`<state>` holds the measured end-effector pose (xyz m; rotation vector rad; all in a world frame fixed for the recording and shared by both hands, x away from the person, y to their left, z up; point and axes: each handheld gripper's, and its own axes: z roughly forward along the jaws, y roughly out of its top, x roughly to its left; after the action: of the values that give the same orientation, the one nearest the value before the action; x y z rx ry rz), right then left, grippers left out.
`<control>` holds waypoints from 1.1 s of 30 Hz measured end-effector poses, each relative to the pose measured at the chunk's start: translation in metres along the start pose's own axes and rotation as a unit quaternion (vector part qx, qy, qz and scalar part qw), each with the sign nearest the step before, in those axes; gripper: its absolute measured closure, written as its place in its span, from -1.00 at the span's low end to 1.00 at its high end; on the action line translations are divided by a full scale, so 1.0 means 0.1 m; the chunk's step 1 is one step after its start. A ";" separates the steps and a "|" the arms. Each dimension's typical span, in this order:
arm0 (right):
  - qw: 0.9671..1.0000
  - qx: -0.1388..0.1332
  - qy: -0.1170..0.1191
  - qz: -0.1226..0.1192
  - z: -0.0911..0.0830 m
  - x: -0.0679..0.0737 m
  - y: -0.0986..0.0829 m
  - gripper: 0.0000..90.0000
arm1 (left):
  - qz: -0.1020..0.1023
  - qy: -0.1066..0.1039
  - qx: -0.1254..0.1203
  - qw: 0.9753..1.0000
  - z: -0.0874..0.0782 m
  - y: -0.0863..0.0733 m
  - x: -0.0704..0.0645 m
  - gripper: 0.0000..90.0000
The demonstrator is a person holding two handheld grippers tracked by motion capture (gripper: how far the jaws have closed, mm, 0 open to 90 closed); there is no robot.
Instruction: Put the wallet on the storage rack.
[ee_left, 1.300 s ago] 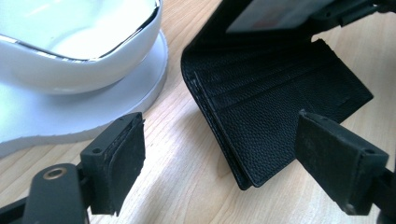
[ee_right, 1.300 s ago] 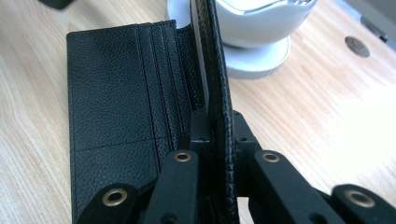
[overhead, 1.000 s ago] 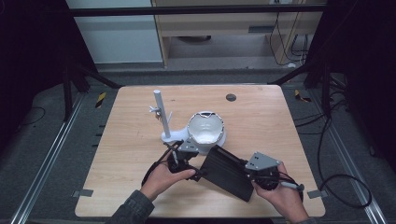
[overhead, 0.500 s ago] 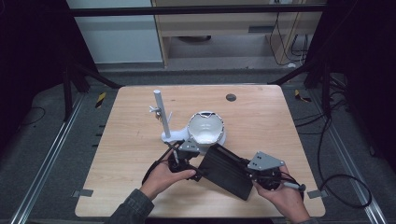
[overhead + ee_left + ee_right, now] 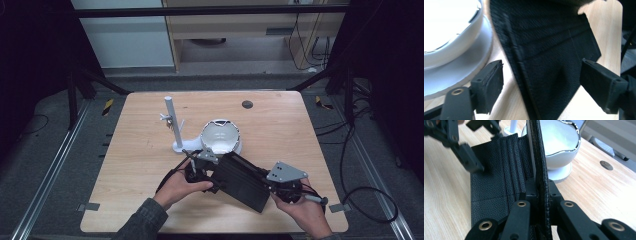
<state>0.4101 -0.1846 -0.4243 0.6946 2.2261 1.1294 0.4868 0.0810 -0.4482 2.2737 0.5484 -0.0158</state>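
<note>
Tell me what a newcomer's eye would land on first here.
Probably the black wallet, lying open at the table's near edge between both hands. The right gripper is clamped on its raised flap, while the left gripper is open with a jaw on either side of the wallet's other end. Just behind stands a white bowl, beside a white post.

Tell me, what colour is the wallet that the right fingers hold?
The wallet is black, with a grained leather texture; the right gripper view shows it best.
</note>
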 end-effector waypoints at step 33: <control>0.992 0.049 0.013 0.119 0.19 0.04 -0.60 -0.70 | 0.010 0.053 0.034 0.998 -0.81 1.02 -0.30 0.81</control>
<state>0.4076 -0.2025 -0.4848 1.0147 2.2776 1.1534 0.4872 0.0654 -0.3154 2.3571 0.5874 0.0980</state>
